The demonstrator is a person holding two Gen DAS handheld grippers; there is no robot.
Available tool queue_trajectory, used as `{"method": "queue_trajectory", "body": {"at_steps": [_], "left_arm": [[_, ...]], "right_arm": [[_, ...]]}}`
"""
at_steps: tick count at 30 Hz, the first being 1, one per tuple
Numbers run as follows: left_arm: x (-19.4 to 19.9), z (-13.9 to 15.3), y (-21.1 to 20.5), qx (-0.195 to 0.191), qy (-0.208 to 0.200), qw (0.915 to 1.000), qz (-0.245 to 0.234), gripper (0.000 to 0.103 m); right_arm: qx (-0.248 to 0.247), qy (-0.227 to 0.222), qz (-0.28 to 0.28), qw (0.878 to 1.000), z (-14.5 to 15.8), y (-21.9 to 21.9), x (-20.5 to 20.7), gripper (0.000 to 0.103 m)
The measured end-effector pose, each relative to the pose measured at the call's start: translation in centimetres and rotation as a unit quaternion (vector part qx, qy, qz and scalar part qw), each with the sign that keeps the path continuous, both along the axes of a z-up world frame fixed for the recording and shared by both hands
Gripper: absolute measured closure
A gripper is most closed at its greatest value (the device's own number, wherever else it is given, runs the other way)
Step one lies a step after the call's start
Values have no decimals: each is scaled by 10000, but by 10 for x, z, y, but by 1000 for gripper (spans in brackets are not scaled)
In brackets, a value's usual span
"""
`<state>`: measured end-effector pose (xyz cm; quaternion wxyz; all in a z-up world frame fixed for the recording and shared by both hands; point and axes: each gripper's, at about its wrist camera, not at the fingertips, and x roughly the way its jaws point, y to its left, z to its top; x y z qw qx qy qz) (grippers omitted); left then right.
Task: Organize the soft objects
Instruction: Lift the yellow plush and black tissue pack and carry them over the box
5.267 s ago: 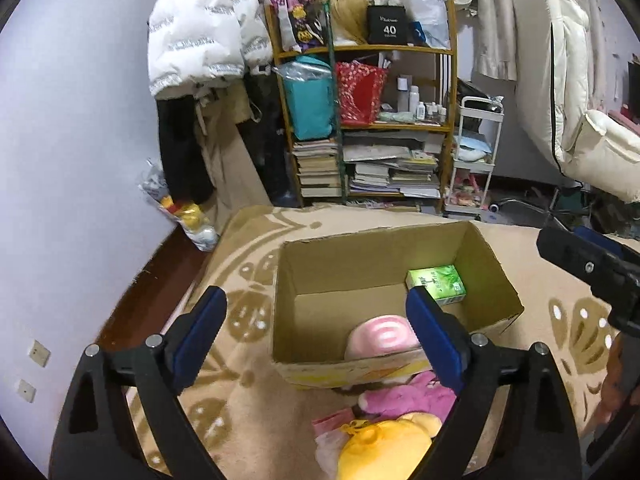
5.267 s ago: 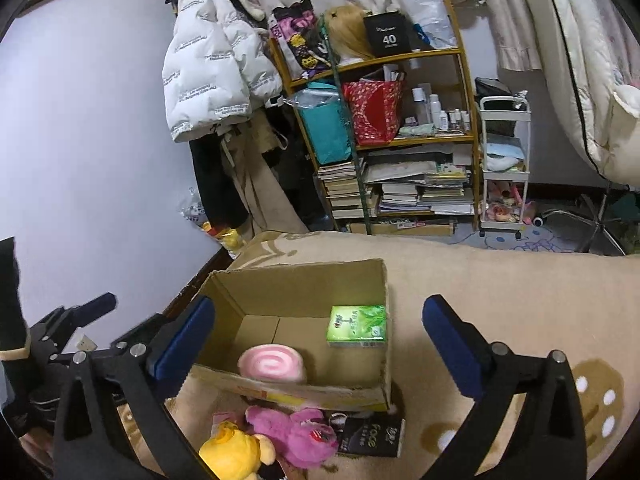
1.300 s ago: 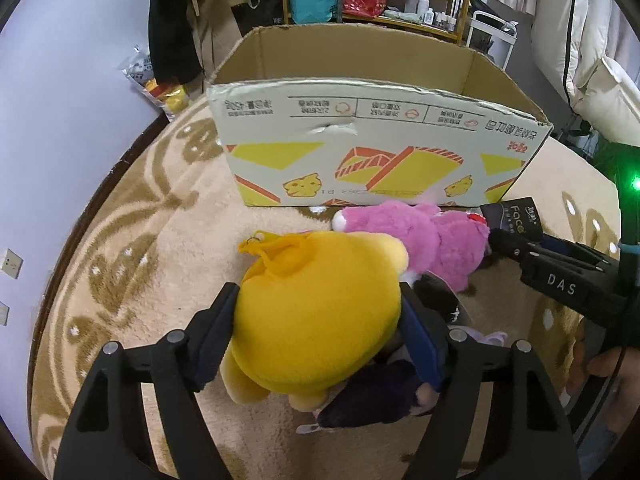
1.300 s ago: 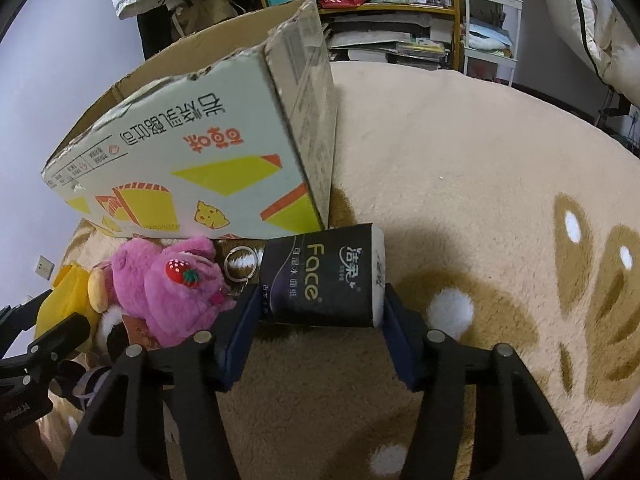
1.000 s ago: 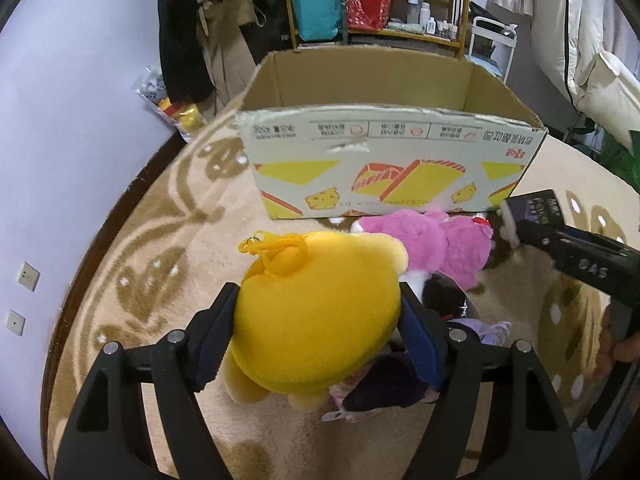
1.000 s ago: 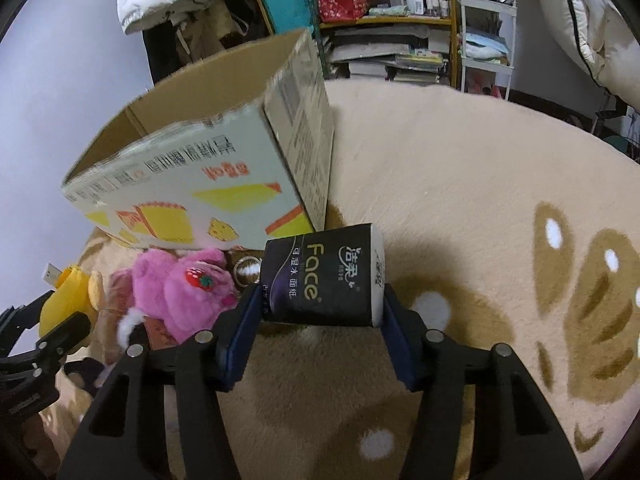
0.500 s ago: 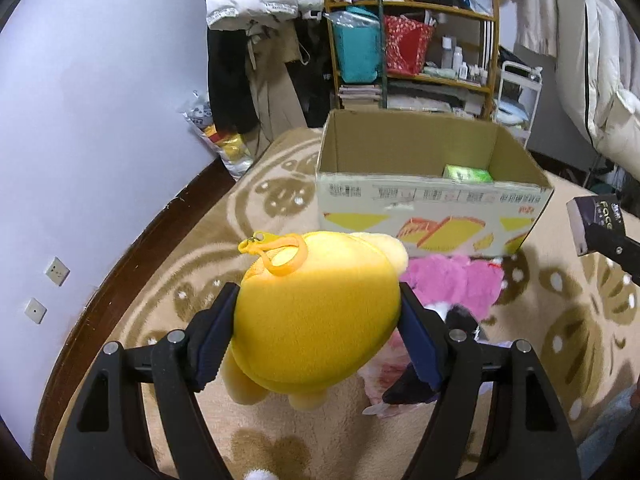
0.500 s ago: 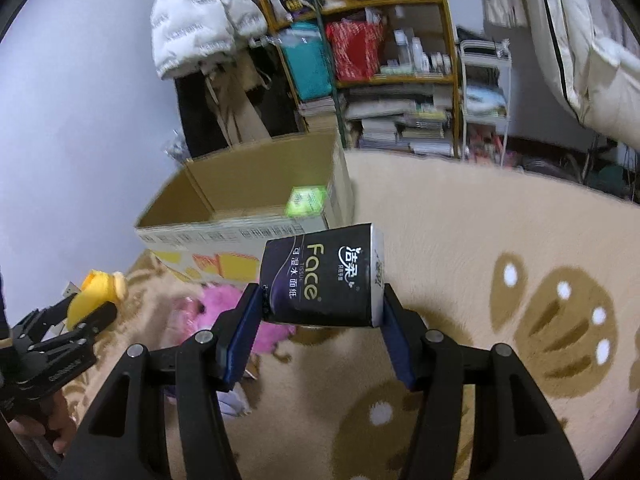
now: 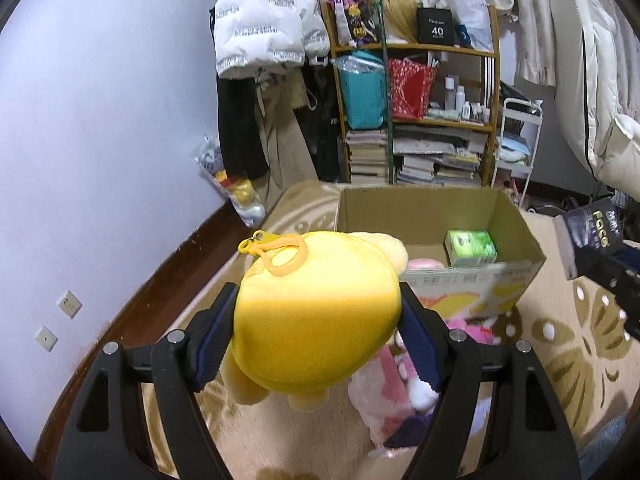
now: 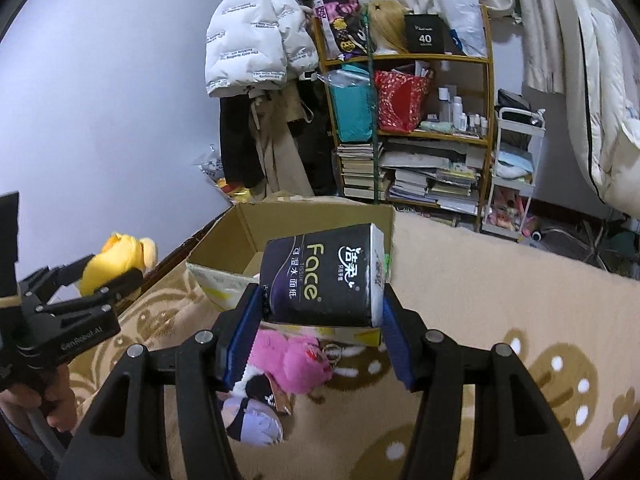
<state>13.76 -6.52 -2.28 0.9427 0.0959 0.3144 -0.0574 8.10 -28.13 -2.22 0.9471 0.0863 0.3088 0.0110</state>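
Note:
My left gripper (image 9: 318, 332) is shut on a yellow plush toy (image 9: 316, 312) and holds it in the air before the open cardboard box (image 9: 516, 224). My right gripper (image 10: 320, 320) is shut on a black "Face" tissue pack (image 10: 324, 276), held above the box's near edge (image 10: 224, 272). In the box lie a green tissue pack (image 9: 471, 247) and a pink swirl cushion (image 9: 424, 266). A pink plush (image 10: 288, 360) and other soft items (image 10: 250, 422) lie on the rug in front of the box. The yellow plush also shows at the left of the right wrist view (image 10: 116, 262).
A patterned beige rug (image 10: 520, 320) covers the floor. A cluttered shelf (image 9: 420, 120) with books, hanging coats (image 9: 256, 40) and a white trolley (image 9: 516, 140) stand behind the box. A purple wall (image 9: 100, 120) runs along the left.
Both grippers have risen from the rug with their loads. The yellow plush and the tissue pack now hang higher, and the inside of the box has come into view.

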Motion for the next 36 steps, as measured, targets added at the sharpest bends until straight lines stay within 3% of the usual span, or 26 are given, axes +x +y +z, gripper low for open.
{"method": "queue_trajectory", "body": {"at_steps": [12, 20, 36], "left_arm": [[34, 22, -23, 162, -354, 9988, -301, 27], [53, 19, -45, 277, -416, 9974, -510, 27], [86, -23, -58, 66, 193, 9972, -725, 27]], "right_arm": [[-83, -150, 44, 9998, 8, -2, 40, 42], [-38, 1, -35, 10000, -9, -9, 65, 42], [-55, 411, -241, 9988, -43, -20, 89, 42]]}}
